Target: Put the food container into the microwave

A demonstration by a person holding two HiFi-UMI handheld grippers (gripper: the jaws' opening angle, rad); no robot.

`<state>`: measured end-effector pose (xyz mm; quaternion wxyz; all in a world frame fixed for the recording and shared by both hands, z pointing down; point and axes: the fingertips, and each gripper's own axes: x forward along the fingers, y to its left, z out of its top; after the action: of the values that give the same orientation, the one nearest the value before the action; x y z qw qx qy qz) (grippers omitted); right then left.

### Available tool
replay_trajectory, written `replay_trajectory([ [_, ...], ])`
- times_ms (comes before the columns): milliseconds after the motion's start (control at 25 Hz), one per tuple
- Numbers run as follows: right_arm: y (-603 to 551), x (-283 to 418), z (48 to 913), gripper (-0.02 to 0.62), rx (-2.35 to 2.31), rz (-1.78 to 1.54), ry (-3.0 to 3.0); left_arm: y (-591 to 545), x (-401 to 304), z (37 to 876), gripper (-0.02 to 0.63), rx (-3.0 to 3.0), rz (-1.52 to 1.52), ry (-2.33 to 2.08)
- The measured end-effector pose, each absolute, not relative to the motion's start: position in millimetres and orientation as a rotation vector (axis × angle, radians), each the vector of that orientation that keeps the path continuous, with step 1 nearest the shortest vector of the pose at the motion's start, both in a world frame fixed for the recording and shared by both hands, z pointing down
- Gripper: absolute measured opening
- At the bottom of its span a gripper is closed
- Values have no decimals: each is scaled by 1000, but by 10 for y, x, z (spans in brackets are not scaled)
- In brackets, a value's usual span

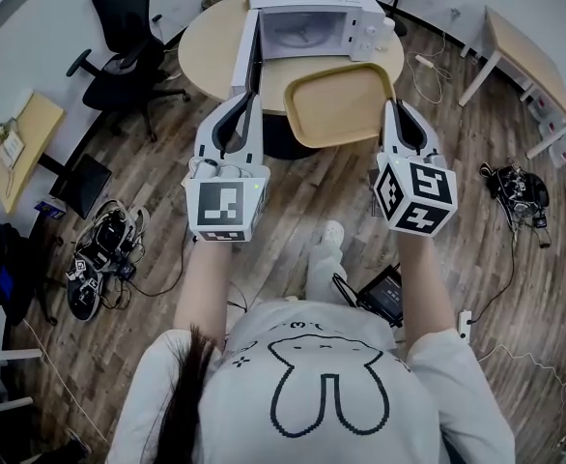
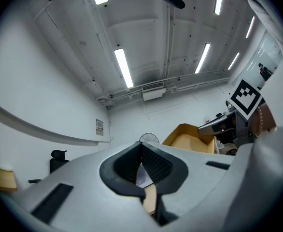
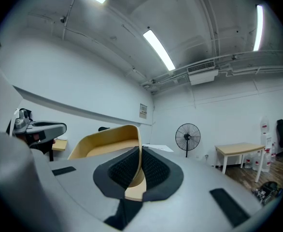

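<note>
Bright ceiling strip lights (image 2: 123, 67) lit everything evenly, glaring white in both gripper views. Those views bent strongly, with dark vignetted corners; the head view was sharp, with soft shadows.

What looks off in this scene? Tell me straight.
The food container is carried by one edge only: the right gripper is clamped on its right rim, while the left gripper is shut beside it, apart from it. It hangs short of the open microwave. Cables lie in a loose tangle at the left.
</note>
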<state>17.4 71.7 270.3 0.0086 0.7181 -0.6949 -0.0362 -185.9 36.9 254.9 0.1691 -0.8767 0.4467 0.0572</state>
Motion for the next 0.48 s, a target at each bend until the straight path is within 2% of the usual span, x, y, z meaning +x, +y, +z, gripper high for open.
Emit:
replay_trajectory([
  [480,30,640,2852,37,2264,-48,-2203,-282,-1413,2649,8,-2500,149,1293],
])
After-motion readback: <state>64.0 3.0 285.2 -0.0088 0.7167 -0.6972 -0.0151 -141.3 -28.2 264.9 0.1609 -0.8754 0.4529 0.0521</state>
